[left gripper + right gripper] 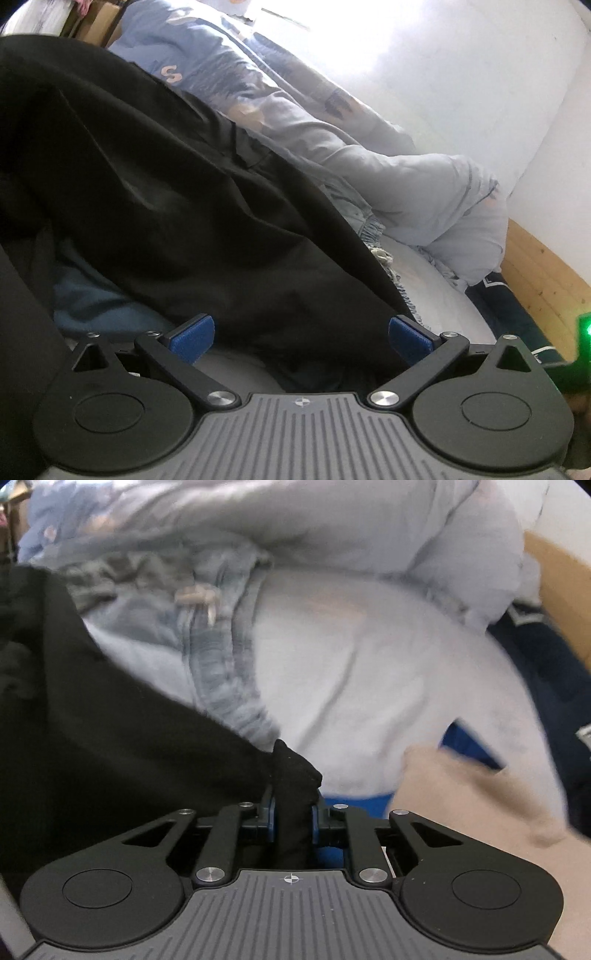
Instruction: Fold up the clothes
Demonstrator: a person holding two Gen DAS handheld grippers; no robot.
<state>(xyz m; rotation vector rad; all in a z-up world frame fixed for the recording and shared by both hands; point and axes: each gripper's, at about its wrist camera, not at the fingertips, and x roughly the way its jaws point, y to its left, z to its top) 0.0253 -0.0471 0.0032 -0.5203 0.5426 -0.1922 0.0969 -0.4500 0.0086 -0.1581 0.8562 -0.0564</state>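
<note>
Left wrist view. Left gripper [301,334] with blue-padded fingers spread wide, nothing between them. Large black fabric garment [155,192] draped loose across the left and middle of the frame, its lower edge falling right between the open pads but not pinched. Beyond it: crumpled pale blue quilt with printed patches [258,96], a gathered light denim piece with an elastic waistband [364,221], white sheet [436,295], pale wooden bed frame [546,273] at the right.

Right wrist view. Right gripper [293,805] closed tight on a bunched corner of the same black garment [122,746], a nub of cloth poking out above the pads. Frame motion-blurred. Denim waistband [225,679] just beyond, beige cloth [461,790] lower right, bright blue fabric [354,801] beneath.

Judgement on the step: one corner secured, second hold wanted. Best done by easing the open left fingers onto a single layer of the hem near a matching corner, not a bunched handful. Worth keeping the right grip firm and level. Garment hanging in folds, likely to sag and twist; tension between both holds needed for a flat spread. Risk of snagging the denim underneath.
</note>
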